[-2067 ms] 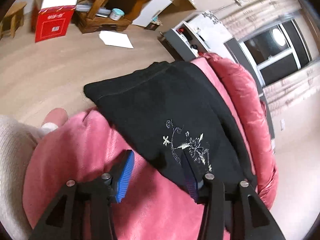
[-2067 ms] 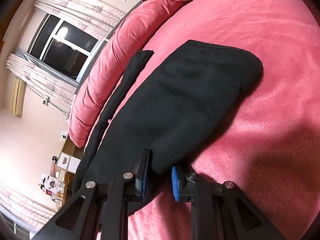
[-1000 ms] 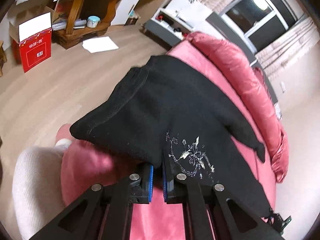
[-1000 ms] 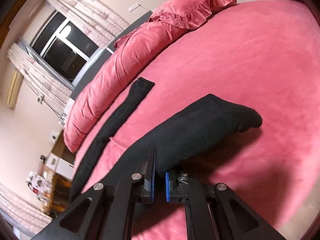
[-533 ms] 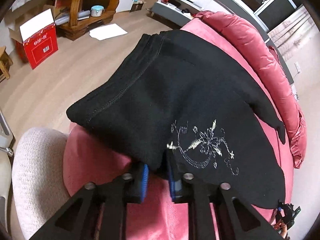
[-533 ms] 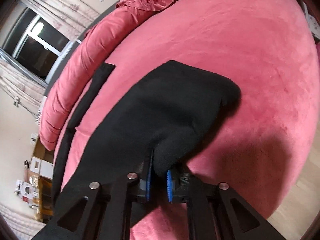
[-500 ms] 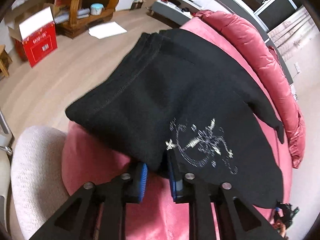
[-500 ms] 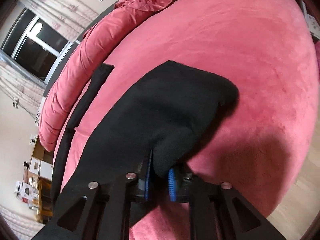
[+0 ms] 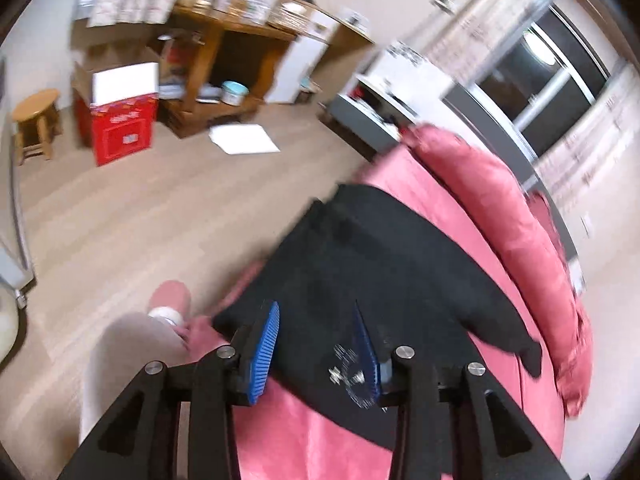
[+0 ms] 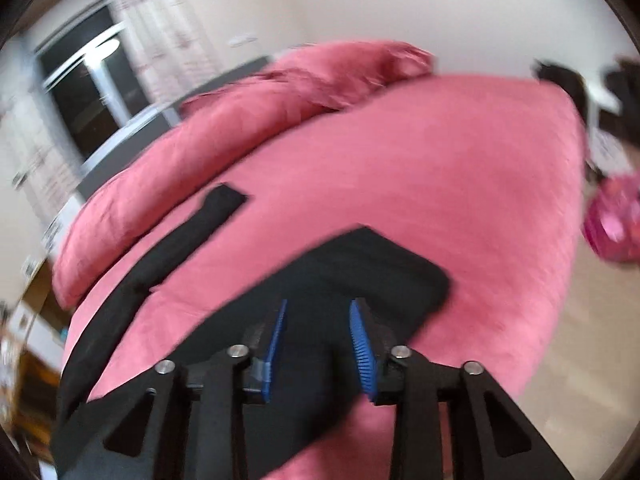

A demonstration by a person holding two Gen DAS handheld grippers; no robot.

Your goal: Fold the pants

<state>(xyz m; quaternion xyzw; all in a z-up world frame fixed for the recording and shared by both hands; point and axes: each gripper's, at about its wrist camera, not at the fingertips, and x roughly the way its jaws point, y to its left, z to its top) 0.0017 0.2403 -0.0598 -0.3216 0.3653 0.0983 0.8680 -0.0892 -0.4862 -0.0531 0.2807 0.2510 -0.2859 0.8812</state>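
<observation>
Black pants (image 9: pixel 376 264) with a small white embroidered flower lie on a pink bed (image 9: pixel 404 176). In the left wrist view my left gripper (image 9: pixel 316 340) is open just above the waist end of the pants, holding nothing. In the right wrist view the pants (image 10: pixel 352 268) lie flat, one leg end near the fingers and another leg (image 10: pixel 192 228) stretching toward the pillows. My right gripper (image 10: pixel 318 336) is open above that near leg end, empty. Both views are motion-blurred.
Pink pillows (image 10: pixel 288 80) line the bed's far side. A person's leg in light trousers and a pink slipper (image 9: pixel 168 296) stands by the bed. On the wood floor are a red box (image 9: pixel 120 128), a white sheet (image 9: pixel 244 140), a stool (image 9: pixel 34 120) and a wooden desk (image 9: pixel 236 52). A pink bag (image 10: pixel 616 220) lies right of the bed.
Both grippers have opened and let go of the pants, which now lie flat on the bed. Both grippers have pulled back and up from the cloth.
</observation>
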